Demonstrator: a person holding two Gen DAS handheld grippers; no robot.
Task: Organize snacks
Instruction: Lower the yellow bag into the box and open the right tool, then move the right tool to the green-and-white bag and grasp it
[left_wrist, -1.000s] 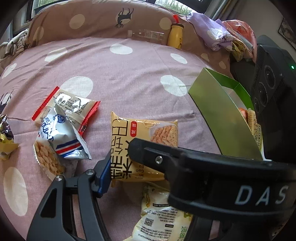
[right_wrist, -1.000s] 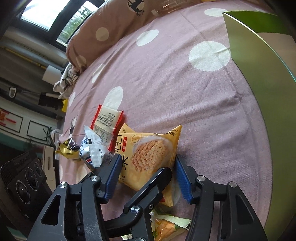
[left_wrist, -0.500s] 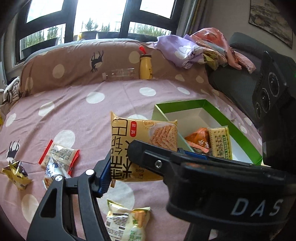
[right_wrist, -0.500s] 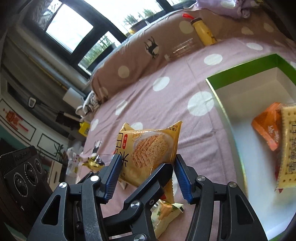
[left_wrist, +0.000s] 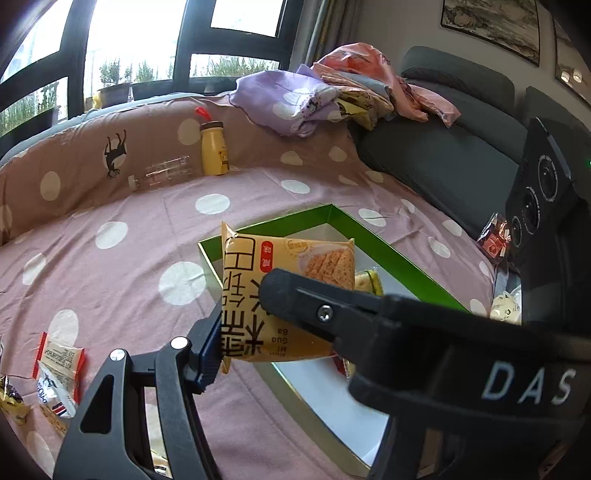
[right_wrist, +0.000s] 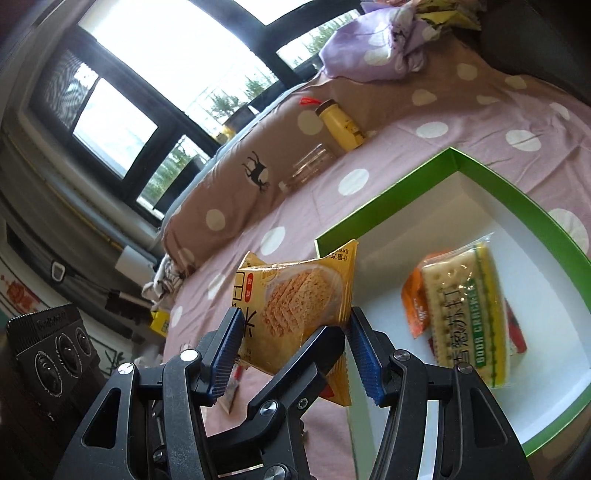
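Both grippers have lifted the yellow snack packet (left_wrist: 288, 295) off the spotted bedcover (left_wrist: 122, 266) to above the green box (right_wrist: 436, 173). Left gripper (left_wrist: 240, 314) and right gripper (right_wrist: 291, 343) each pinch it; crackers (right_wrist: 469, 310) lie at 3 o'clock.

Daylight pours from the window (left_wrist: 147, 48) ahead of me, blown out white; below it the bedspread (left_wrist: 122, 251) sits evenly lit, edges bending and darkening.

Black-framed left tool (left_wrist: 236, 317), silver screws, blue ribbed pads (right_wrist: 364, 354), white "DAS" lettering
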